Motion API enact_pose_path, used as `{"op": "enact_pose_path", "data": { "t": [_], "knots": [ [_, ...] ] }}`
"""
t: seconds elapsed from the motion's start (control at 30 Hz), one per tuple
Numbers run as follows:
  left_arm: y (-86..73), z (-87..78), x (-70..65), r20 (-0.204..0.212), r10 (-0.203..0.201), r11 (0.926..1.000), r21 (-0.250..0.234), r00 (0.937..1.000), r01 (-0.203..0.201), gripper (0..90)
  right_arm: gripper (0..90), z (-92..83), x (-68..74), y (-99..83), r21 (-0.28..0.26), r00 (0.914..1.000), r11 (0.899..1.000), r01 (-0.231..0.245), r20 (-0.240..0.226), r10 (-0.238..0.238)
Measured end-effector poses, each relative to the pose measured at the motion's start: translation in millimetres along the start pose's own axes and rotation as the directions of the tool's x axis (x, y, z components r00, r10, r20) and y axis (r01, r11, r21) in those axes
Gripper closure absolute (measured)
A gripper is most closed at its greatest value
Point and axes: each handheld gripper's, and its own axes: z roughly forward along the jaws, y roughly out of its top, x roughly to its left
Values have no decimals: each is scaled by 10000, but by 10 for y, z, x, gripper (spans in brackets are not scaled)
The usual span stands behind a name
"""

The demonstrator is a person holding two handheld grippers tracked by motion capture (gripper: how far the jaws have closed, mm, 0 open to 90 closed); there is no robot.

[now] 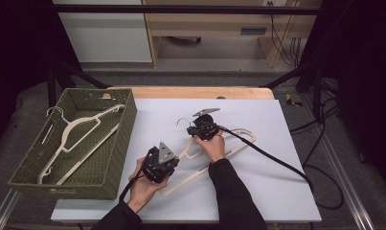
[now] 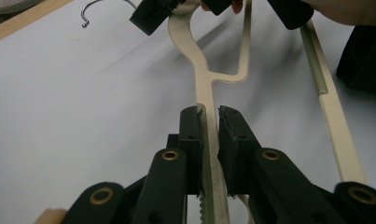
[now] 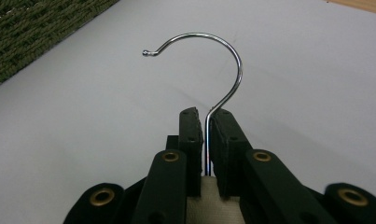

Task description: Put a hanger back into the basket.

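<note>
Cream hanger (image 1: 214, 155), flat on white board (image 1: 277, 191): arm clamped in left gripper (image 2: 209, 122); metal hook (image 3: 209, 60) stem pinched in right gripper (image 3: 206, 122). Green basket (image 1: 119, 143) beside.

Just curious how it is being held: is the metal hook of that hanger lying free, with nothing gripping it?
No, in the right gripper view the black jaws of the right gripper are closed on the stem of the metal hook.
</note>
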Motion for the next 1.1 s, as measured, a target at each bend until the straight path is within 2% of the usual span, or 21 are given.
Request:
{"op": "enact_pose_path", "data": {
  "t": [0.03,0.07,0.1,0.13,0.2,0.23,0.27,0.4,0.43,0.57,0.67,0.8,0.83,0.87,0.9,0.93,1.0,1.1],
  "knots": [
    [-1,-2,0,32,107,9999,112,9999,-107,797,838,-1,5,2,22,9999,9999,-106,18,106],
    [-6,12,-16,48,-65,10000,-31,10000,65,796,848,-17,4,2,92,10000,9999,-59,64,59],
    [-8,14,-21,58,-52,10000,22,10000,52,796,848,-17,4,2,92,10000,9999,-59,64,59],
    [-11,13,-15,45,157,9997,181,9999,-158,797,853,-27,5,4,93,9999,9999,-111,65,110],
    [-26,38,-50,303,-131,9998,134,9995,127,796,880,-46,6,9,17,9998,9999,-148,124,148],
    [-31,50,-53,131,-70,9999,84,9999,69,796,883,-63,12,14,33,9996,9997,-240,124,239],
    [-34,46,-42,131,112,9997,222,9999,-115,796,886,-72,12,18,-36,9998,9998,-173,121,174],
    [-58,78,-64,86,6,9999,154,10000,-8,796,892,-116,31,18,-52,9998,9999,-92,197,93],
    [-65,78,-61,94,81,9997,233,9999,-83,795,892,-122,43,17,-148,9996,9998,-129,236,133],
    [-102,106,-58,182,-91,9996,264,9998,86,796,893,-196,64,-5,-372,9996,9993,-26,265,35],
    [-117,126,-41,528,-355,9989,311,9980,339,797,894,-273,75,-22,-696,9997,9976,62,225,-47],
    [-104,151,-56,783,-125,9998,134,9968,115,781,894,-390,83,-69,-1085,9995,9938,254,193,-234],
    [-86,150,-51,816,-144,9999,39,9966,142,732,894,-421,75,-85,-1216,9996,9922,283,62,-278],
    [-59,144,-29,623,48,9998,-186,9980,-37,680,894,-452,73,-102,-1407,9994,9895,327,-48,-337],
    [-35,142,-31,792,-40,9992,-389,9968,71,630,894,-489,77,-120,-1442,9991,9887,418,-45,-429],
    [23,149,-25,1073,-192,9982,-545,9940,252,519,894,-547,89,-150,-1670,9983,9846,518,-167,-554],
    [53,159,-21,1219,-285,9971,-662,9921,368,487,893,-575,92,-165,-1727,9975,9829,637,-177,-678],
    [141,212,-1,1797,-675,9935,-788,9814,827,434,894,-646,109,-200,-1919,9966,9788,711,-263,-776]
  ]
}}
